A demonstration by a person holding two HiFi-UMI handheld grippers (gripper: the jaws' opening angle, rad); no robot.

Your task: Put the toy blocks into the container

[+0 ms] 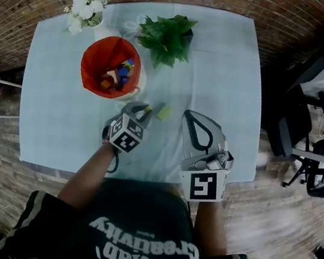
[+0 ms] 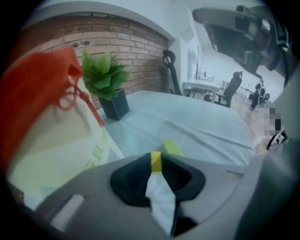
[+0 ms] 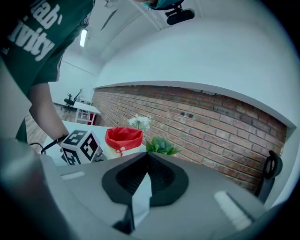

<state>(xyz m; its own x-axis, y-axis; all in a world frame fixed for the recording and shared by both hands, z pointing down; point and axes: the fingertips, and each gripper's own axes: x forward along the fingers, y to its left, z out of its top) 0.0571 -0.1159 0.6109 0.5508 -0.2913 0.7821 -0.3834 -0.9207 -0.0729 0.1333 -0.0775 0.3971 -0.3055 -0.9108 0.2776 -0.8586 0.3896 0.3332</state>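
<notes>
White flowers (image 1: 87,7) stood farthest to the left, well beyond my left fingers (image 1: 141,111), at the far corner of the table (image 1: 227,105). Next came the container (image 1: 94,54), a soft bag with a red lining. It stood near my left fingers, beyond them and a little to their left, and in the left gripper view its side filled the space at their left. Some coloured blocks (image 1: 117,76) lay already inside it.

My left fingers pointed down to the table and were closed on a yellow block (image 2: 156,162). The block sat at their tips, pressed from both sides. Just beyond these tips, slightly to the right, a green block (image 2: 171,148) lay on the cloth. A green plant (image 1: 168,35) in a dark pot stood further beyond it, to the right of the container.

My right fingers (image 3: 146,159) were to the right of the left ones, over the near part of the table. They were closed against each other and nothing was between them. The container and the plant were ahead of them and to their left, with a brick wall (image 3: 211,122) behind.
</notes>
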